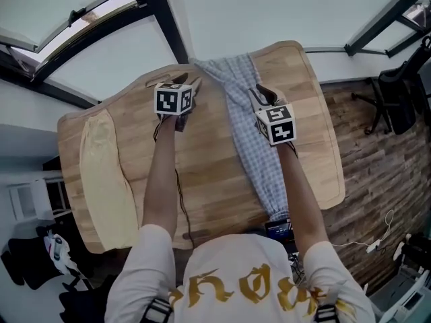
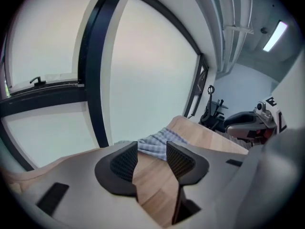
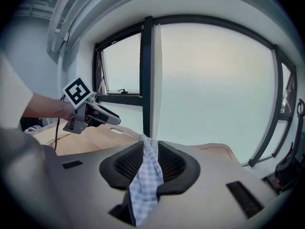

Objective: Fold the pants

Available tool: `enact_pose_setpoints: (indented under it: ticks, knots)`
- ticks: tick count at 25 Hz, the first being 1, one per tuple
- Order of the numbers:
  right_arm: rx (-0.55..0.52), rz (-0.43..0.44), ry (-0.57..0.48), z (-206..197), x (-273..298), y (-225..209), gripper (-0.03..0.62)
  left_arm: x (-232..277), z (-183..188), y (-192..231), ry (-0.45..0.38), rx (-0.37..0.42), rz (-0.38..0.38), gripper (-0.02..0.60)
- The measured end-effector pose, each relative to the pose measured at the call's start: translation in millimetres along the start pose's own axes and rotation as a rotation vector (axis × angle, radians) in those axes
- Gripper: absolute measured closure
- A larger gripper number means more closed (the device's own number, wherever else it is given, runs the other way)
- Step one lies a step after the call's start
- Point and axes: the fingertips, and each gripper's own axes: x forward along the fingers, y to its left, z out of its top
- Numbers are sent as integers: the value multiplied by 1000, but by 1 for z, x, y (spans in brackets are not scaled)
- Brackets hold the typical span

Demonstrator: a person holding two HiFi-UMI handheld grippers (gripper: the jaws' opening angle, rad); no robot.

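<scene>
R tool [image 3: 149,150] prob. tight on pants [image 3: 144,189]

- A pale wooden table [image 1: 209,170] with rounded corners stands in front of me.
- Beyond it, big windows [image 3: 209,89] in dark frames [image 1: 158,12] let in bright, even daylight.
- On my right there is wood-plank floor [image 1: 360,200], with a black office chair [image 1: 394,99] on it.
- A strip light [image 2: 275,36] glows on the ceiling.

The person wears a white short-sleeved T-shirt [image 1: 232,264] with gold lettering and dark buckled shoulder straps [image 1: 156,309]. The pale grey left gripper [image 2: 151,149] and right gripper [image 3: 150,147] have black ribbed pads [image 2: 125,162] and black-and-white marker cubes [image 1: 174,99]. A thin black cable [image 1: 179,194] leaves the left one.
</scene>
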Motion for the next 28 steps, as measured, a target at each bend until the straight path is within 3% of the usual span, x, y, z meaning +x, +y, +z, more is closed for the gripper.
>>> enact_pose_setpoints:
  ticks: [3,7,10,14,17,20,22,25,26,28]
  knots:
    - [8,25,34,-19,36,-9,480,39,-2,23,58,37,33,400]
    - [57,55,77,-52,76,-21,480,82,-15,45,182,172,39,400]
    - [66,87,134,-76,95,-27,461,105,-21,54,262,311,2,400]
    - [-2,102,201,-100,109,-30,432,134,-22,55,341,485,-88,400]
    - [-63,95,222,-106,115,-29,425,154,-30,54,444,661,-155,400]
    - [-104,76,255,-116,118,-33,447,171,-38,61,556,810,-172,400]
    - [-148,43,258,-121,118,-37,547,178,-47,66,636,866,-190,410]
    - [-149,44,239,-123,118,-36,566,186,-55,66,690,912,-234,485]
    - [-144,48,234,-122,118,-36,568,188,-52,66,681,906,-237,520]
    - [-126,59,221,-117,116,-35,568,189,-41,65,644,877,-235,526]
